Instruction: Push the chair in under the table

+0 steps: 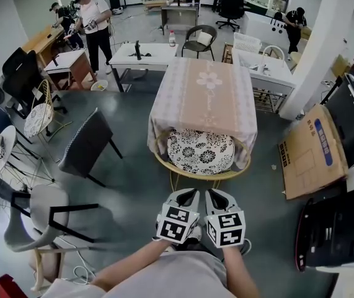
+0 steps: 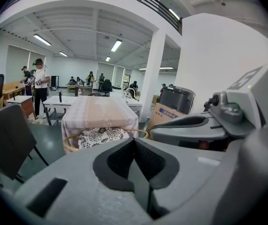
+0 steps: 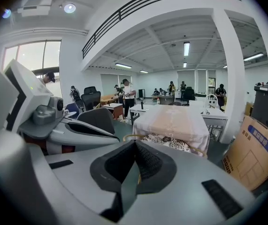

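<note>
- Two grippers in the head view, parked side by side low in the middle: the left gripper (image 1: 188, 197) and the right gripper (image 1: 216, 197), tips nearly touching each other, both aimed forward.
- Same view: the round rattan chair with the black-and-white floral cushion (image 1: 199, 152) sits dead ahead of them at the near end of the long table under a pale pink patterned cloth (image 1: 204, 95). The cushion is mostly under the cloth's hem; only the curved rattan rim pokes out toward the grippers.
- The table's long axis runs straight away from the person, so I'd guess the push goes right along it. Neither gripper looks nearer: the chair is centred between them, apart from both, with bare floor in between.
- Off to the left is a dark grey angular chair (image 1: 87, 144), well clear of the path.
- Left gripper view: jaws pressed together with nothing between them. The floral cushion (image 2: 101, 136) shows just above and left of the tips, tucked under the cloth.
- Right gripper view: same deal, jaws closed and empty, with the rattan rim and cushion (image 3: 165, 142) just right of the tips and a tan cardboard box (image 3: 251, 149) off to the right.
- Looks to me like the chair is nearly home, with maybe a last nudge on the rim left.
</note>
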Motion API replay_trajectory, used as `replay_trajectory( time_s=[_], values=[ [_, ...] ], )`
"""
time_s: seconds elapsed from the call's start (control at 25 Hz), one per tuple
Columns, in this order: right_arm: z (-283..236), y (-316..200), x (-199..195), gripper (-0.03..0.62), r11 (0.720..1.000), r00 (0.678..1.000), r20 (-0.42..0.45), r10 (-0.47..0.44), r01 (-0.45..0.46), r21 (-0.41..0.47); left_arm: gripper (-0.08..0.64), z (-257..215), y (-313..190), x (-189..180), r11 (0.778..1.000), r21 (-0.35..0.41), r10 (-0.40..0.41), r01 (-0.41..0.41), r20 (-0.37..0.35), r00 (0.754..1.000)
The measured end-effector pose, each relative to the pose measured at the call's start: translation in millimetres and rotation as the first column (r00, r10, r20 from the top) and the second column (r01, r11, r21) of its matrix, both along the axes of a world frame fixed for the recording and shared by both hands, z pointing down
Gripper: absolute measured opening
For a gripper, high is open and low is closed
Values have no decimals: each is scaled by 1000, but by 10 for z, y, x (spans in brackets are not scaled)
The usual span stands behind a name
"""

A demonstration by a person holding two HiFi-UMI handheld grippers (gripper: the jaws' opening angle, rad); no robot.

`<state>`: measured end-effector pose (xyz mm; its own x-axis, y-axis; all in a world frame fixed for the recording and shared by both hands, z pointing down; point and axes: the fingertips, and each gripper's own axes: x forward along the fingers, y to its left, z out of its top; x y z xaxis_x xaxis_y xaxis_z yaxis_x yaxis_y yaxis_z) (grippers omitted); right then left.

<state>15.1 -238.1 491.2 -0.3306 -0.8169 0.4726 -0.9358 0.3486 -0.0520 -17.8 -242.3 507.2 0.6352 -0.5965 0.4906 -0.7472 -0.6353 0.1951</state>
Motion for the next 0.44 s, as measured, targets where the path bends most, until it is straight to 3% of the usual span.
replay_trajectory(
  time_s=[0.44],
  values=[
    [21,-14,-15,3,1000,1000,-3,-24,24,2,5,6,-63,-12,1000,23,-9,8,19,1000]
  ],
)
